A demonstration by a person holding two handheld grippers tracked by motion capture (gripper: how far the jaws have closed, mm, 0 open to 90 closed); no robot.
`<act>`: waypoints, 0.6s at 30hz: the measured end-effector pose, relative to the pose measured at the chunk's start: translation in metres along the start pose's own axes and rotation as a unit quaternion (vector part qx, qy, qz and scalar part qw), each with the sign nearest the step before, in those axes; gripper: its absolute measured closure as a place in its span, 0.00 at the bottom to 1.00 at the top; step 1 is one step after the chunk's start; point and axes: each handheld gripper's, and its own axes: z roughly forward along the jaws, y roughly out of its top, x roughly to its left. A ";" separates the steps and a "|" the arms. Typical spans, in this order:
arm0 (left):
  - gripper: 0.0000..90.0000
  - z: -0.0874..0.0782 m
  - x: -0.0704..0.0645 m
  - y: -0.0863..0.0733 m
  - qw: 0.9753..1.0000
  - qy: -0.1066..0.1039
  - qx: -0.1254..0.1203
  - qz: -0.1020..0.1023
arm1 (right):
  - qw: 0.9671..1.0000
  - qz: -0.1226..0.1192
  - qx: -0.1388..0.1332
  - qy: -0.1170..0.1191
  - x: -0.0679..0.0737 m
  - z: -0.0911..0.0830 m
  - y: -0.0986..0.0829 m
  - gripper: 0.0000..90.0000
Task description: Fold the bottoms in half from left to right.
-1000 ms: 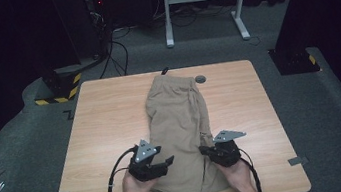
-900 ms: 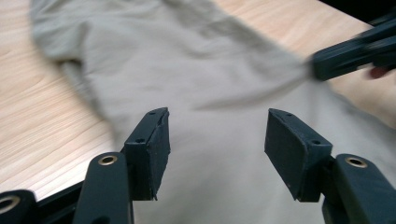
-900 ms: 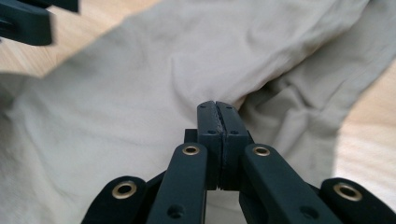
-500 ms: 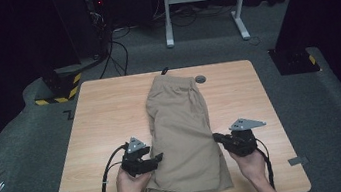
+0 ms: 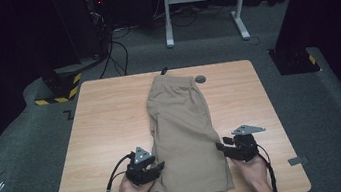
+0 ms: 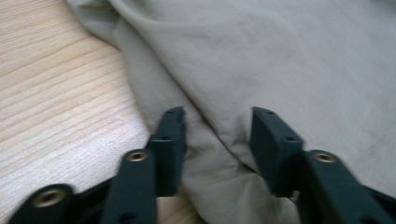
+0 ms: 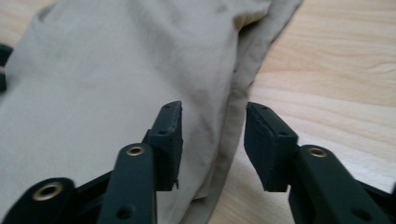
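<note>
Khaki shorts (image 5: 183, 129) lie folded lengthwise on the wooden table (image 5: 106, 120), waistband at the far edge. My left gripper (image 5: 156, 168) sits at the shorts' near left edge, open, its jaws straddling a fold of the khaki fabric (image 6: 224, 140). My right gripper (image 5: 222, 147) is at the near right edge, open too, with the cloth's side edge (image 7: 229, 126) between its jaws. Neither gripper pinches the fabric.
A small dark round disc (image 5: 200, 78) lies on the table beside the waistband. A black cable end (image 5: 164, 70) rests at the far table edge. A white desk frame (image 5: 203, 0) stands on the floor beyond. Bare wood lies left and right of the shorts.
Both grippers have slid outward and toward me from over the shorts' lower part to their side edges. The shorts now lie flatter near the hem.
</note>
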 end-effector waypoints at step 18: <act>0.97 -0.018 0.004 -0.015 0.999 -0.007 0.040 0.010 | 0.999 -0.028 0.028 -0.003 -0.005 -0.004 -0.017 0.95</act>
